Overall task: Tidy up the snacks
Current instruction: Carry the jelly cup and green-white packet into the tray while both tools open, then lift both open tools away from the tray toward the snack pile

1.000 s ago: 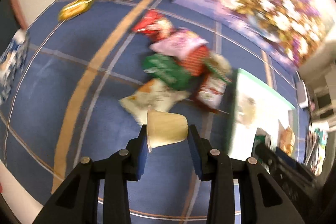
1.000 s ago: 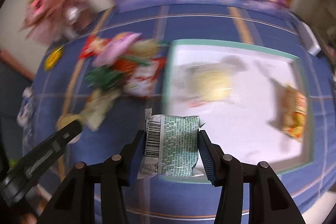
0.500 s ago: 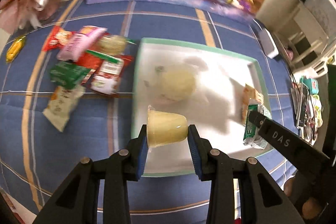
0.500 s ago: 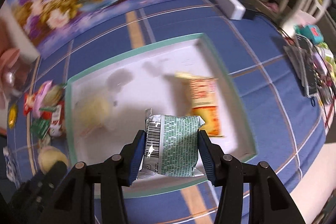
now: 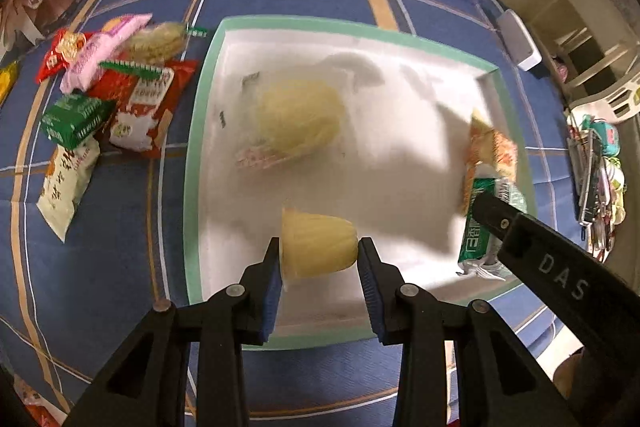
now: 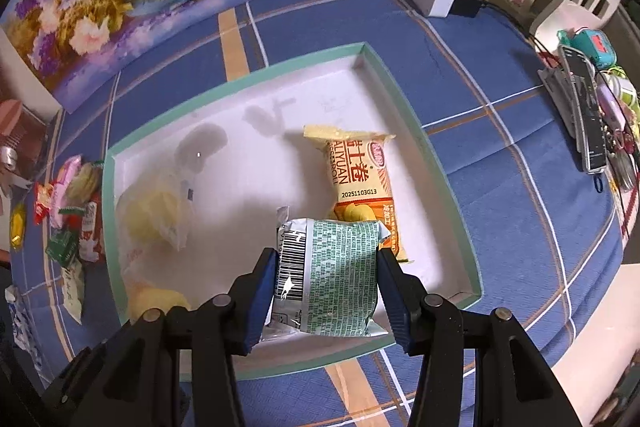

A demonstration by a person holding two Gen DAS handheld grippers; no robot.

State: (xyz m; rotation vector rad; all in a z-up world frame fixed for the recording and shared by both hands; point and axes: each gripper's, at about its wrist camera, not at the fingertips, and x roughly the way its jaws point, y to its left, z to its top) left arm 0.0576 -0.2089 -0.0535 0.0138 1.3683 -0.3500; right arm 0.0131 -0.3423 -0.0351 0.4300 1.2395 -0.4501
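Snacks head for the tray (image 6: 420, 135): left hand-held gripper (image 5: 319, 259) clamps a jelly cup (image 5: 318, 247), right hand-held gripper (image 6: 326, 281) a green packet (image 6: 336, 275), poised for release.

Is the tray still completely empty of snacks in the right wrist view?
No, an orange egg-roll packet and a clear bag of yellow snack already lie inside the green-rimmed tray.

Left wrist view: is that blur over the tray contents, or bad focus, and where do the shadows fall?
Left wrist view: motion smear on the clear bag and orange packet; the jelly cup in the left tongs stays sharp. Right wrist view: crisper, print on the orange packet readable; soft shadows fall on the tray floor behind the green packet; fisheye bends the tray edges.
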